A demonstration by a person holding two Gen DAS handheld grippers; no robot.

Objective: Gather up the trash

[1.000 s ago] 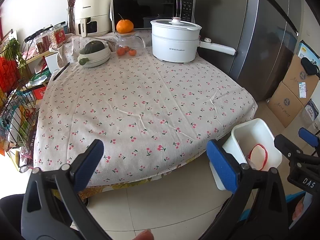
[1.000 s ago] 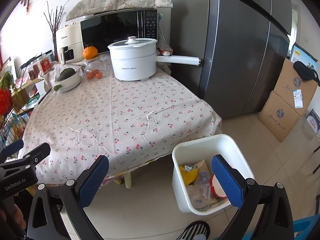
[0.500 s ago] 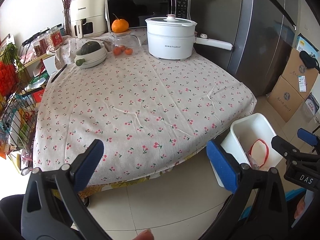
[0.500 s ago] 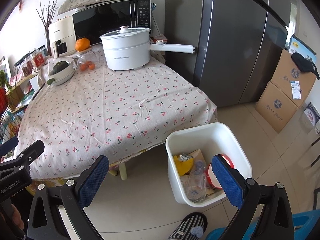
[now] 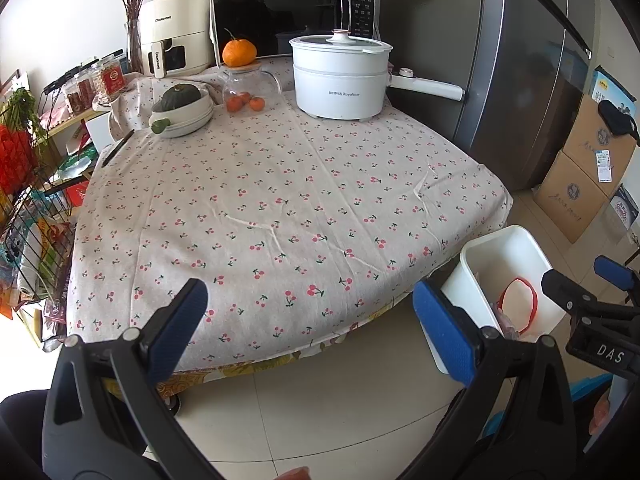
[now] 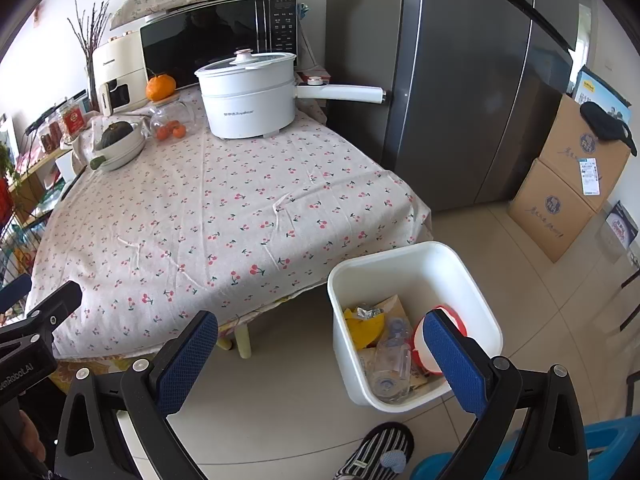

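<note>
I take the bin [image 6: 414, 256] as my mark: it stands on the floor just past the right corner of the table [image 5: 280, 200], and everything below is placed from it.

Far left of the bin, at the back of the table, sit a bowl [image 5: 182, 118] with a squash, a jar [image 5: 250, 86] of oranges and a white pot [image 5: 340, 76]. None of that looks like trash to me, and the cloth between them and the bin shows no litter that I can see.

My left tongs [image 5: 308, 320] hang wide open and empty over the table's near edge, left of the bin. My right tongs [image 6: 320, 344] are just as wide and empty, one pad [image 6: 452, 360] over the bin's mouth.

Inside the bin lie a yellow wrapper [image 6: 364, 328], a clear bottle [image 6: 390, 364] and a red-rimmed lid [image 6: 440, 336], so the trash looks gathered.

To do this step well I would sweep both cameras slowly over the table and the floor round the bin, checking for a missed scrap, keeping the tongs apart and clear of the bin's rim.
</note>
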